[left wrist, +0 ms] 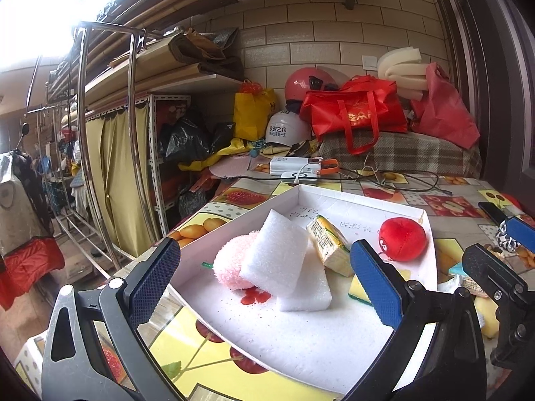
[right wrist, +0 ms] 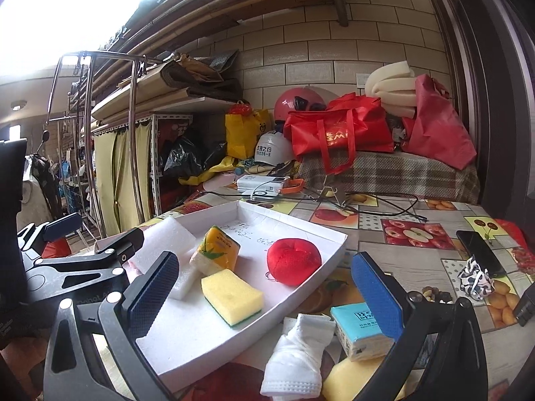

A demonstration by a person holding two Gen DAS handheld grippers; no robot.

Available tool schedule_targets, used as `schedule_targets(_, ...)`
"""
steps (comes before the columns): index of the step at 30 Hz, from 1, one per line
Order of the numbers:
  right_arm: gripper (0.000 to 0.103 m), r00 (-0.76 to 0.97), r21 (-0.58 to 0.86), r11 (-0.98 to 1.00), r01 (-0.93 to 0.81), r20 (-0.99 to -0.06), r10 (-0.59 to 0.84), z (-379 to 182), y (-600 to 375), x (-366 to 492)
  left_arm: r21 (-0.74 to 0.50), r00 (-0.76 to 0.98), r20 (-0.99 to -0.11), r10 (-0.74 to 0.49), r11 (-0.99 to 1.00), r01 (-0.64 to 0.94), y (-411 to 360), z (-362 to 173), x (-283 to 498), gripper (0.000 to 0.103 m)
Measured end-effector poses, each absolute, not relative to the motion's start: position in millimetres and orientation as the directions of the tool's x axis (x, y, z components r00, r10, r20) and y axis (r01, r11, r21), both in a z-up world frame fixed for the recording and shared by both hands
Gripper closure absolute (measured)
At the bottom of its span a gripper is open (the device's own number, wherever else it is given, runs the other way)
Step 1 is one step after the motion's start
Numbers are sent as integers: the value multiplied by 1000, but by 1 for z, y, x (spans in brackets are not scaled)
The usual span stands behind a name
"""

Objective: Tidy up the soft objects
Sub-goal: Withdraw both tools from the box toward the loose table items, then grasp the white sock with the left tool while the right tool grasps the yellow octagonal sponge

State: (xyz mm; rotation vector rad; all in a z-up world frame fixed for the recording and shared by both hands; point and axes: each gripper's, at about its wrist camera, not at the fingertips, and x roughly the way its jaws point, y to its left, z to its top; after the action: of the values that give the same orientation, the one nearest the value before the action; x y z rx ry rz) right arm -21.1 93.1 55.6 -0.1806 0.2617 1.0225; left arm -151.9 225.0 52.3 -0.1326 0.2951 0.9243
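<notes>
A white box lid (left wrist: 337, 197) (right wrist: 331, 234) lies on the table. It holds a pink fluffy ball (left wrist: 229, 264), two white foam blocks (left wrist: 276, 252) (right wrist: 170, 237), a yellow tissue pack (left wrist: 329, 245) (right wrist: 217, 249), a red plush apple (left wrist: 403, 239) (right wrist: 294, 260) and a yellow sponge (right wrist: 232, 295). My left gripper (left wrist: 264, 277) is open and empty over the lid's near part. My right gripper (right wrist: 264, 287) is open and empty above the sponge and the lid's edge. Outside the lid lie a white sock (right wrist: 297, 354), a blue tissue pack (right wrist: 359, 330) and another yellow sponge (right wrist: 347, 384).
The fruit-print tablecloth (right wrist: 418, 234) carries a black phone (right wrist: 479, 249), a patterned scrunchie (right wrist: 474, 279), cables and a power bank (right wrist: 264, 183). Red bags (right wrist: 341, 133), helmets and foam are piled at the back. A metal rack (left wrist: 107, 153) stands left of the table.
</notes>
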Motion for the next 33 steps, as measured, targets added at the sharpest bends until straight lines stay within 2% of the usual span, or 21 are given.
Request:
schedule_targets(5,0,571,-47,585,-810,-294,766,58,54,-4,7,573,-315,757,605,-796,210,52,-153,0)
schedule_targets(9,0,652,-50,673,-738,-308,693,60,15,21,17,629,-332,703,671,-741,192,52,-143,0)
schedule_targets(14,0,709,-16,746,-666,-323,626,63,-36,62,114,718,-360,595,792,-600,152,51,-115,0)
schedule_targets(20,0,634,74,720,-690,-417,651,59,-67,96,177,780,-488,392,919,-352,113,41,-78,0)
schedule_targets(24,0,602,30,678,-734,-434,670,58,-68,86,263,744,-549,380,924,-279,95,31,-58,1)
schedule_targets(29,0,600,8,677,-736,-457,657,56,-64,87,252,727,-607,321,945,-207,85,25,-34,1)
schedule_targets(33,0,601,23,678,-735,-441,667,57,-66,89,222,661,-711,242,968,-117,77,9,-7,1)
